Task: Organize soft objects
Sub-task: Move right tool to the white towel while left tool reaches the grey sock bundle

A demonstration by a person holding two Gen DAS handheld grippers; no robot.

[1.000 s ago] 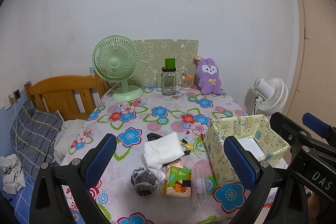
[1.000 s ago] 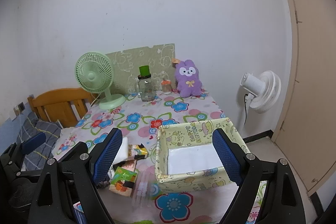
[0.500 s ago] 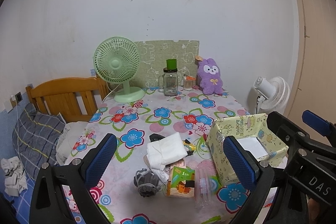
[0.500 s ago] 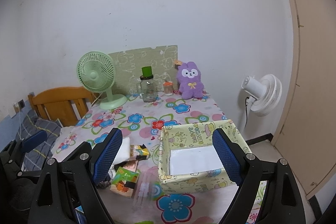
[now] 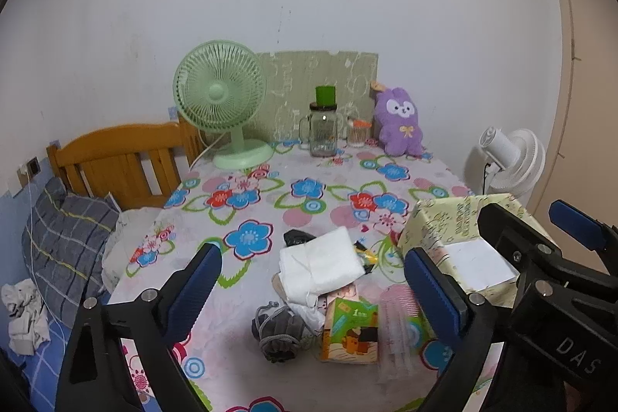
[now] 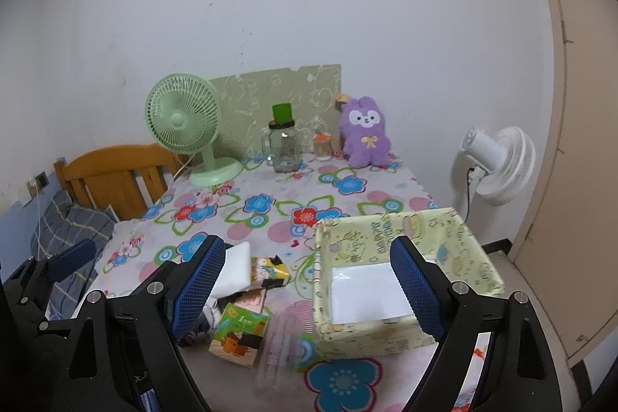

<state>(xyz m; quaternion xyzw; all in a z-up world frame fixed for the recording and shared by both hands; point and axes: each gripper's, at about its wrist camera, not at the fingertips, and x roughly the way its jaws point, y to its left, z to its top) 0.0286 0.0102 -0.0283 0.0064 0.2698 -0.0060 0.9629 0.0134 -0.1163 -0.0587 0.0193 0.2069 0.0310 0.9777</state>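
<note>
task barely begun, by look. left gripper (image 5: 309,290) and right gripper (image 6: 307,282) both spread wide, empty, above table. yellow patterned fabric box (image 6: 401,238) holds no soft item. folded white cloth (image 5: 320,259), grey drawstring pouch (image 5: 276,331) lie in pile left of box.

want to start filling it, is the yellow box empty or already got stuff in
Empty of soft things. The box shows only a flat white sheet on its bottom; the towel and pouch lie outside.
</note>
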